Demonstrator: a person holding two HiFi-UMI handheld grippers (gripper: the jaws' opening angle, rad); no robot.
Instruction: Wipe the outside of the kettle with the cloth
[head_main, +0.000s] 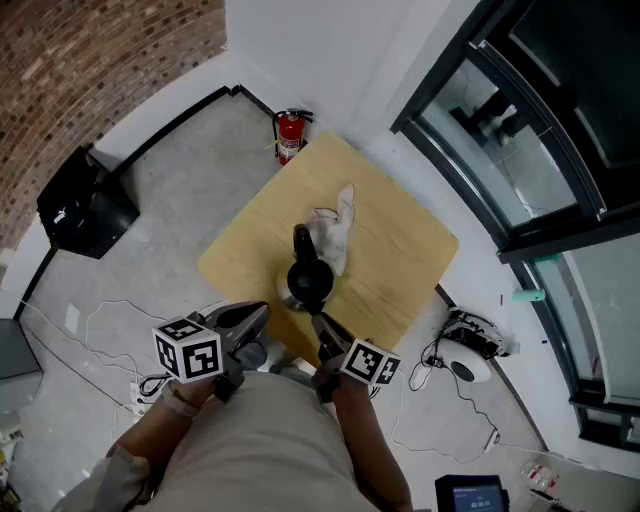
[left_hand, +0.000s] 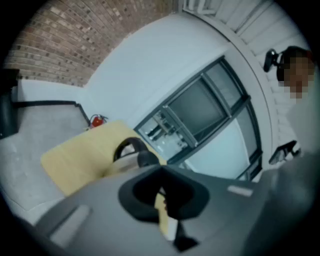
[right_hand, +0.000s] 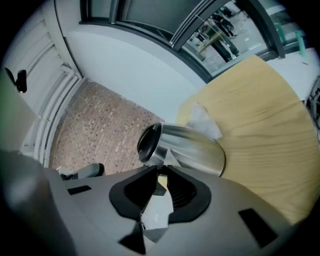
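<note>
Grey concrete flooring is spreading around a light wooden counter (head_main: 400, 250), with a brick wall showing at one corner and dark-framed glass running along the far side. Against the white wall beyond the counter a red fire extinguisher (head_main: 289, 135) is standing, a black box (head_main: 85, 205) is sitting on the floor off to the left, and a white device (head_main: 470, 350) with cables is lying on the floor to the right.

On the near part of the counter the kettle (head_main: 308, 280) is standing upright, steel-bodied with a black lid and handle. The cloth (head_main: 335, 225), white and crumpled, is lying just behind it, farther from the person.

The left claw (head_main: 262, 310) is hovering just beside the kettle's left side, its jaws looking closed together with nothing between them, though its own view is blurred. The right claw (head_main: 318, 325) is pointing at the kettle's near side from close by, jaws pressed together and holding nothing; whether its tips are touching the steel cannot be told.
</note>
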